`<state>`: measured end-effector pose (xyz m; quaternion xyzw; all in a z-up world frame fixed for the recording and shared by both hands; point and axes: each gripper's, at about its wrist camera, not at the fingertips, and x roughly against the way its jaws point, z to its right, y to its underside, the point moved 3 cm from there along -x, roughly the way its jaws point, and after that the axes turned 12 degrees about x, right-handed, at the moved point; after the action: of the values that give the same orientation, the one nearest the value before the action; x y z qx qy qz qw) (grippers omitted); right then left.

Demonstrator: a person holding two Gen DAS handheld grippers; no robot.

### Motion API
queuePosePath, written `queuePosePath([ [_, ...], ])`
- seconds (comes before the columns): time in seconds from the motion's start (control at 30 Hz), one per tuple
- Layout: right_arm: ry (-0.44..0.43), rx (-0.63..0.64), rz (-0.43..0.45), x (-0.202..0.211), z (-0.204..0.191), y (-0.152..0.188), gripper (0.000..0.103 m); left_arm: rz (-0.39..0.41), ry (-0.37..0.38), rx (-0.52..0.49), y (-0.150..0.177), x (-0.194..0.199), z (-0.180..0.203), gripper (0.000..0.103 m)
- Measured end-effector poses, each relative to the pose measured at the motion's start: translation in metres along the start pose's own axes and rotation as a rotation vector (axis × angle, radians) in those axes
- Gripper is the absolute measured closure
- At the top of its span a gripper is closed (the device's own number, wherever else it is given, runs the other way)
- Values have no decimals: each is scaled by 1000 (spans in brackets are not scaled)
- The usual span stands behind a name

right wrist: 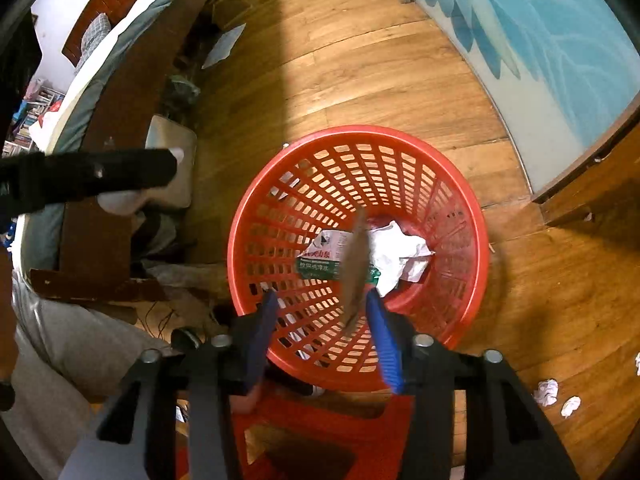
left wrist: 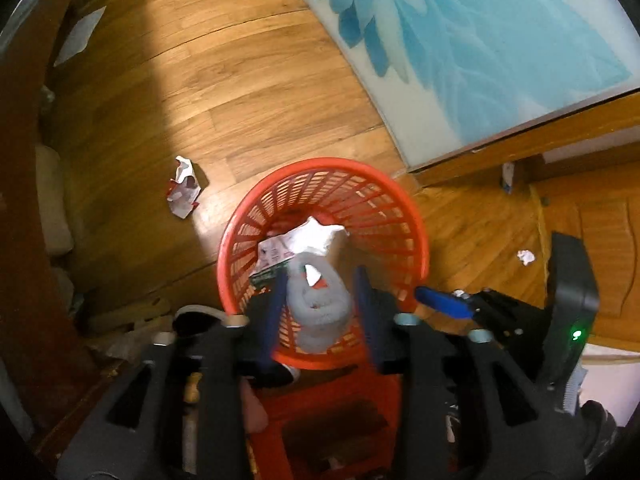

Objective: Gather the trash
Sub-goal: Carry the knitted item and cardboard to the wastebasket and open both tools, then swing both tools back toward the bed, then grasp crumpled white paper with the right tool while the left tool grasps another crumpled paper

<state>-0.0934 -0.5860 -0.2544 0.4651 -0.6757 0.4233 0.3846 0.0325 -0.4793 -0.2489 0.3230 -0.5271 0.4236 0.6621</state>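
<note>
Right wrist view shows a brown scrap (right wrist: pixel 354 264) in mid-air over the red basket (right wrist: pixel 460 184), blurred, touching neither finger of the right hand-held gripper (right wrist: pixel 320 312), whose jaws stand apart. Light as it looks, it could drift past the rim onto the floor (right wrist: pixel 360 60).

The left hand-held gripper (left wrist: pixel 320 300) hangs over the near rim, jaws spread beside a grey roll (left wrist: pixel 320 308); I cannot tell whether they touch it. It may catch the rim.

Crumpled paper (right wrist: pixel 396 256) lies inside. A wrapper (left wrist: pixel 183 186) waits on the floor, left of the basket; paper balls (right wrist: pixel 548 392) near right.
</note>
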Motion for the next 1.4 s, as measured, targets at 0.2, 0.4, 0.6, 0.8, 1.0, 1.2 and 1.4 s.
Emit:
queuePosePath([
  [0.2,30,-11,21,7,10,-2,54,19,21,53,-8,10,-5,24],
  [0.4,23,19,81,36,-8,-23,54,167,129,117,0,78,-24,24],
  [0.6,-6,170,203,75,-82,-59,53,601,130,216,59,218,-85,22],
  [0.8,-118,408,349,107,-221,-93,52,918,15,434,143,321,-194,16],
  [1.0,-233,623,478,147,-354,-106,48,1020,-173,626,217,338,-279,16],
  [1.2,-286,693,461,145,-422,-102,47,967,-181,719,244,308,-312,16],
  [1.4,-258,726,414,126,-442,-91,44,937,-167,733,258,295,-330,16],
])
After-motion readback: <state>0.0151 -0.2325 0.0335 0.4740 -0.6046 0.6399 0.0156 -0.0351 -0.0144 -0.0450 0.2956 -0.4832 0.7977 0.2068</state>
